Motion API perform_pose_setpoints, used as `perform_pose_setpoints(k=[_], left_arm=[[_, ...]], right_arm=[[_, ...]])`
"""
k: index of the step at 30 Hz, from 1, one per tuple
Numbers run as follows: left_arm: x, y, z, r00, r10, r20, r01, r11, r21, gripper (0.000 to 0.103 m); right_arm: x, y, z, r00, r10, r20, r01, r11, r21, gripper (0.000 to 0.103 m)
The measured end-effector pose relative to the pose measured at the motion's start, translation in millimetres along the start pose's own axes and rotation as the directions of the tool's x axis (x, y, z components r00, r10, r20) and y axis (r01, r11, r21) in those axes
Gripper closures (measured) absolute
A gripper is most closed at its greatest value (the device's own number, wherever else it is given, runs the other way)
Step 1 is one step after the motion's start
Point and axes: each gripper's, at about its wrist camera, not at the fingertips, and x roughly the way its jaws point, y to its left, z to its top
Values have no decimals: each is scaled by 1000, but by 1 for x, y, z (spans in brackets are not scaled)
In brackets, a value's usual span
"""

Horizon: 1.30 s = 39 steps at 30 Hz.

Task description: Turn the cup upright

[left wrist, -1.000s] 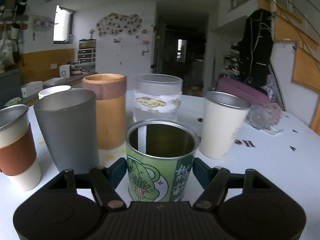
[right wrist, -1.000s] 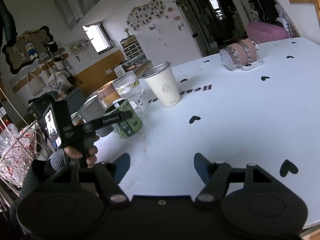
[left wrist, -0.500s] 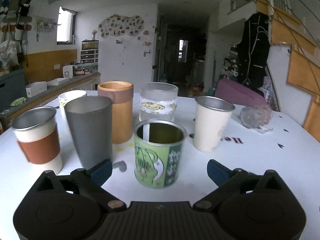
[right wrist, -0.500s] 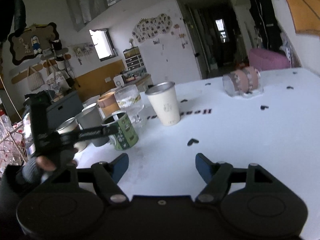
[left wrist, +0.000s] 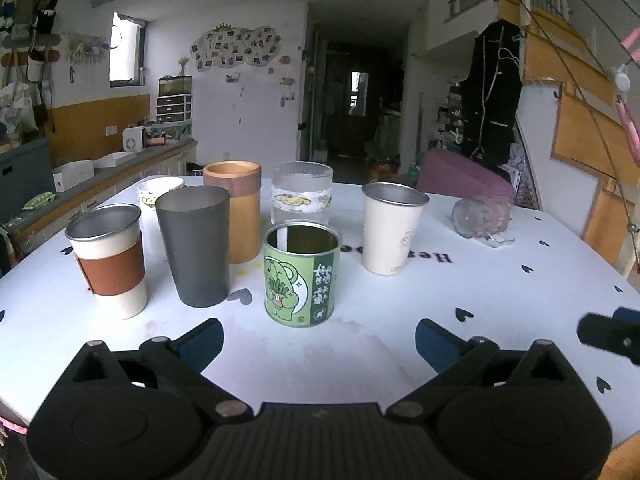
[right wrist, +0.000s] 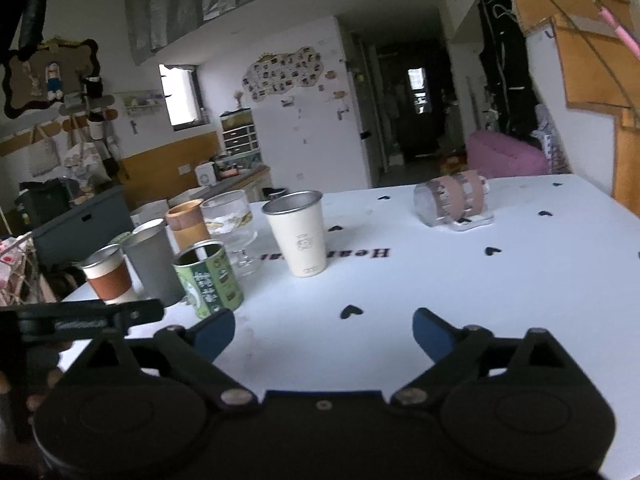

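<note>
The green tin cup (left wrist: 301,277) is standing upright near the tabletop's (left wrist: 500,292) front edge, its label showing a cartoon elephant and a dark strip of white characters too small to read, and black lettering on the tabletop beside the cream steel cup (left wrist: 392,229) is reading, upside down, as "Hea" with the rest hidden. The left gripper (left wrist: 318,338) is now hanging back from the green tin cup, fingers spread wide and gripping nothing, where a second ago they were sitting on either side of it. The right gripper (right wrist: 323,330) is levelling out over the bare front of the tabletop, also spread wide and holding nothing, tilted less than a second ago. The clear cup with pink bands (right wrist: 452,204) is lying on its side toward the far right corner, well apart from the upright cluster on the left.
</note>
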Motion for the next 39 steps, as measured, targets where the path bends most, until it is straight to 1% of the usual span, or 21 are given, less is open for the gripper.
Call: perform_pose_setpoints(k=[3,11,16,21,39], left_arm=[[-9,-2,-2,1000,-3,10,3,1000,1,0],[-19,-5,-6,1000,-3,14,3,1000,0,0],[-24,-6,-4,999,-2,32,2,1000,8,0],[-27,-9,-3,999,-5,42,5,1000,17,0],[-28,-13,-2,999,-7,42,6,1000,25,0]], right_arm=[[-3,2,0,999,-42,23,43,999,-30,0],[-5,0,-1,998,-62,21,62,998,-23,0],[-5,1,-1,997,-81,18,81,996,-31,0],[-6,1,-1,996,-85,16,86,996,-32,0],[-7,0,0,996,-91,13,91,995,-38,0]])
